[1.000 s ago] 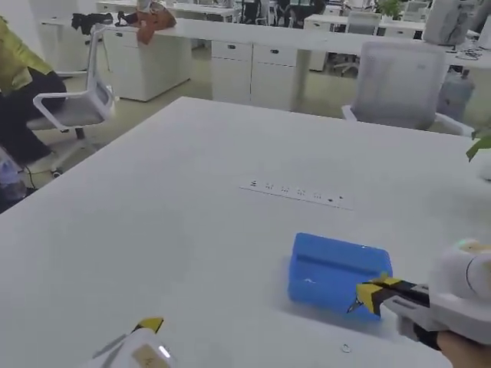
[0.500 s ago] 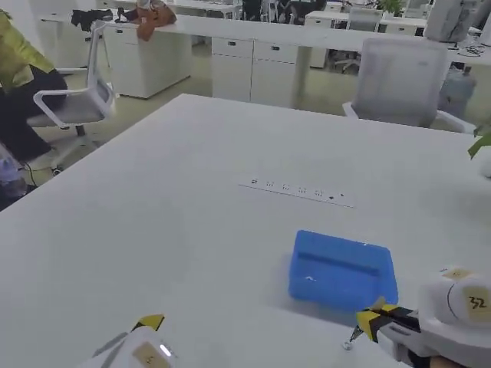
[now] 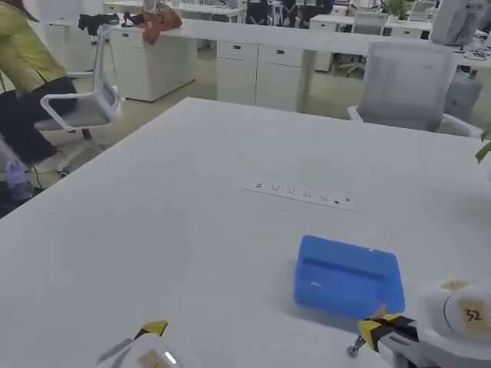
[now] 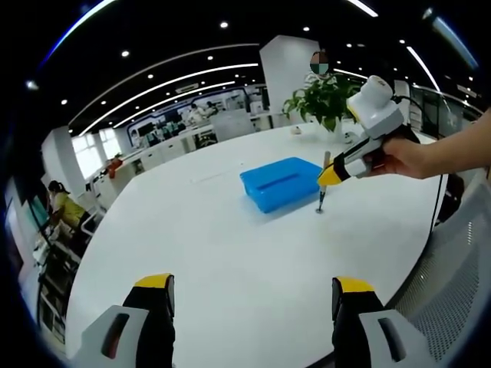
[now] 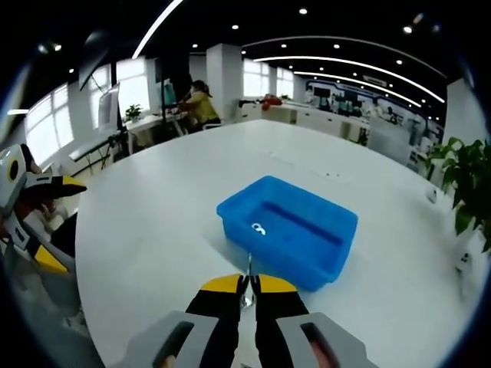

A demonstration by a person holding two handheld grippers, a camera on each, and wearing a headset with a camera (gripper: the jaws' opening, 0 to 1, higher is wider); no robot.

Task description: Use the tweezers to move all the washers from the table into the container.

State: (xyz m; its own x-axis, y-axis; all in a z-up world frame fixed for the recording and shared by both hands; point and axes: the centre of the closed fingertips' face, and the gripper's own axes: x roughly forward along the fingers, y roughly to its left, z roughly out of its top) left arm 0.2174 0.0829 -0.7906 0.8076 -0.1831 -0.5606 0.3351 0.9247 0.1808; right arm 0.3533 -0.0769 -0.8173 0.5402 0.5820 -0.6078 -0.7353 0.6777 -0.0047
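Observation:
The blue container (image 3: 349,274) sits on the white table (image 3: 192,215), and one washer (image 5: 258,228) lies inside it. My right gripper (image 3: 374,328) is just in front of the container's near wall, shut on the thin metal tweezers (image 5: 248,270). The tweezers' tip (image 3: 354,349) points down at the tabletop; I cannot tell if a washer is at the tip. In the left gripper view the tweezers (image 4: 321,198) stand nearly upright beside the container (image 4: 282,182). My left gripper (image 4: 253,290) is open and holds nothing, low at the table's near left (image 3: 142,341).
A strip of sockets (image 3: 303,194) is set into the table beyond the container. A potted plant (image 4: 326,96) stands at the table's far end. Office chairs (image 3: 406,84) and desks stand behind, with a seated person (image 3: 19,69) at far left.
My right gripper has drawn back from over the container's near edge and dropped toward the table in front of it, tweezers still held. The left gripper has stayed put.

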